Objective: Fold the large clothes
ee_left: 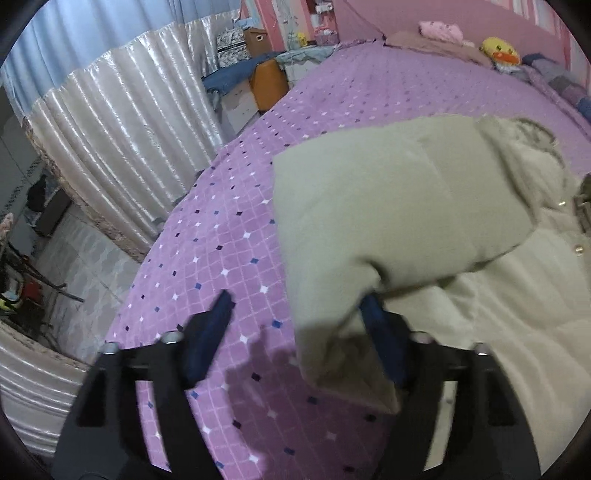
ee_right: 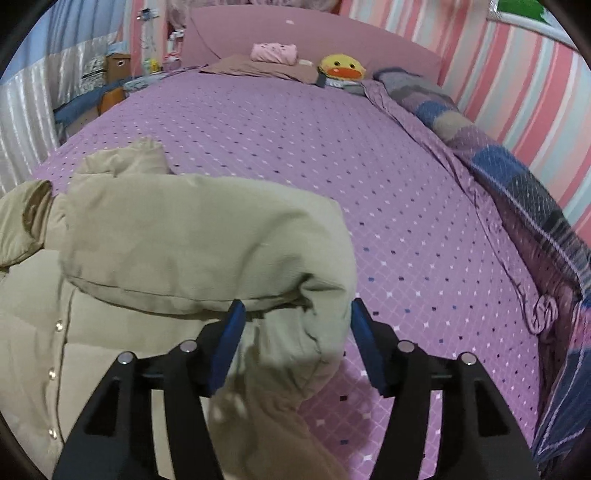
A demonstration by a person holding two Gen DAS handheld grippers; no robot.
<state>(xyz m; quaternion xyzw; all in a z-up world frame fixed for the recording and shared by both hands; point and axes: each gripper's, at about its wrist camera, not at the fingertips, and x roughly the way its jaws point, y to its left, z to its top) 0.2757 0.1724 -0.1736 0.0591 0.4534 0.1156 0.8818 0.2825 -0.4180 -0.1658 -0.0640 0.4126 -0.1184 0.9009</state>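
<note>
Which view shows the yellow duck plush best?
The right wrist view: the yellow duck plush sits clear and whole near the pink headboard, orange bill facing us. The left wrist view catches it smaller, at the distorted top edge.

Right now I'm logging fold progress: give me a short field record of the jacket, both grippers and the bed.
garment: beige puffer jacket, snap front facing up
sleeves: both folded in across the front
left gripper: open, sleeve edge between the fingers
right gripper: open, sleeve end between the fingers
surface: purple checked bedspread
</note>
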